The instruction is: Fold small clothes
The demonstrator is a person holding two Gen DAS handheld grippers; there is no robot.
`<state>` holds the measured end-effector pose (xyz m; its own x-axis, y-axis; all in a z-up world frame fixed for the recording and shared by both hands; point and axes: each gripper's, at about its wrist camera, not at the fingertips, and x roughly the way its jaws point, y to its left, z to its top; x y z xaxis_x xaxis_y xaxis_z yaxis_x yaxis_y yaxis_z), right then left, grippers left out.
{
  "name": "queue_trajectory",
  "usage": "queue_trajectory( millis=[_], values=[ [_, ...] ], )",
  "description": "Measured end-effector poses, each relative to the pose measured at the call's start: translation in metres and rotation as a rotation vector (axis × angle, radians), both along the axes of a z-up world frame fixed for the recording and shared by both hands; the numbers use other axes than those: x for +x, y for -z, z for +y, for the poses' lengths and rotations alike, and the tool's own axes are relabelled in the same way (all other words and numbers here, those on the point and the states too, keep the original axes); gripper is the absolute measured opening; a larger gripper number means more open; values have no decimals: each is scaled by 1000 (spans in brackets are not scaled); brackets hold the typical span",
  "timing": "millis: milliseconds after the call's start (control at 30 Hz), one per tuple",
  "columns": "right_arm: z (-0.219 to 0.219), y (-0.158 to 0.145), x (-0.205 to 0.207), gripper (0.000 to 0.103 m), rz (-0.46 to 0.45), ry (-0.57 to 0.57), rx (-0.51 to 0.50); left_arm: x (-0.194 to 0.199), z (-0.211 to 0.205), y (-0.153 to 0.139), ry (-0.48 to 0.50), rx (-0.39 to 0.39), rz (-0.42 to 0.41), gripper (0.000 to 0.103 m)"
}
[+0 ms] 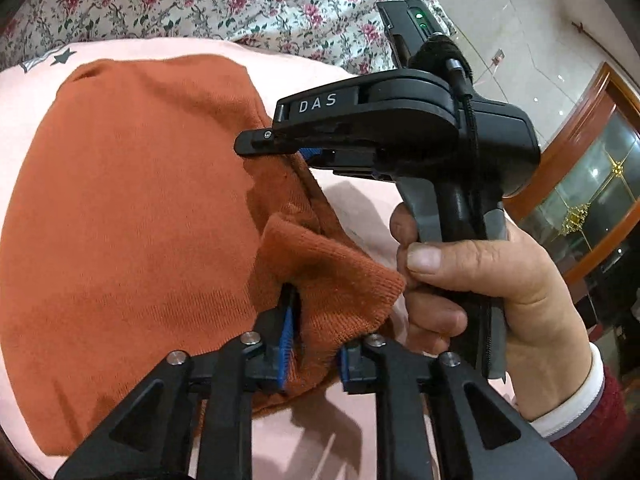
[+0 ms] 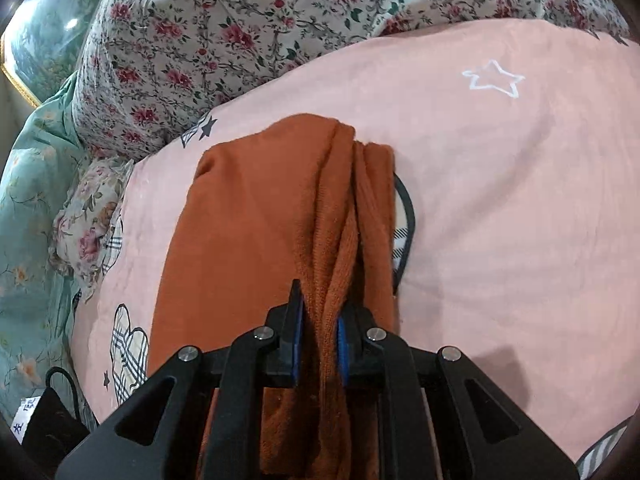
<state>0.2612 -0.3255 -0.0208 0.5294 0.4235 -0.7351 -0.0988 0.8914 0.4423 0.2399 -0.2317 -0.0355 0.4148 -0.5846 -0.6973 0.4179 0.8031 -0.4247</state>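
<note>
Together, both grippers' fingers [image 2: 298, 312] pinch the orange garment [image 1: 132, 208].

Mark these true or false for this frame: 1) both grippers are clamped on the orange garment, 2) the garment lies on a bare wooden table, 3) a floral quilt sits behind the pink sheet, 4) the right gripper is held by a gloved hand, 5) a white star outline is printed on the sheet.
1) True. The left gripper pinches a cuff-like edge of the orange garment, and the right gripper is shut on a bunched fold of it.
2) False. It lies on a pink sheet spread on bedding.
3) True. The floral quilt is bunched beyond the sheet.
4) False. The hand on its handle is bare, with a red sleeve at the wrist.
5) True. The star outline is right of the garment.
</note>
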Motion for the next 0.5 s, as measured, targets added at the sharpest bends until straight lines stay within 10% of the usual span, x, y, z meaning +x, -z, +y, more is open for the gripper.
queue_trajectory(
  millis=[233, 500],
  values=[
    [-7, -3, -18, 24, -5, 40, -14, -26, 24, -18, -13, -66, 24, 40],
    [-25, -22, -67, 86, -71, 130, -57, -42, 97, -53, -179, -75, -49, 78]
  ],
)
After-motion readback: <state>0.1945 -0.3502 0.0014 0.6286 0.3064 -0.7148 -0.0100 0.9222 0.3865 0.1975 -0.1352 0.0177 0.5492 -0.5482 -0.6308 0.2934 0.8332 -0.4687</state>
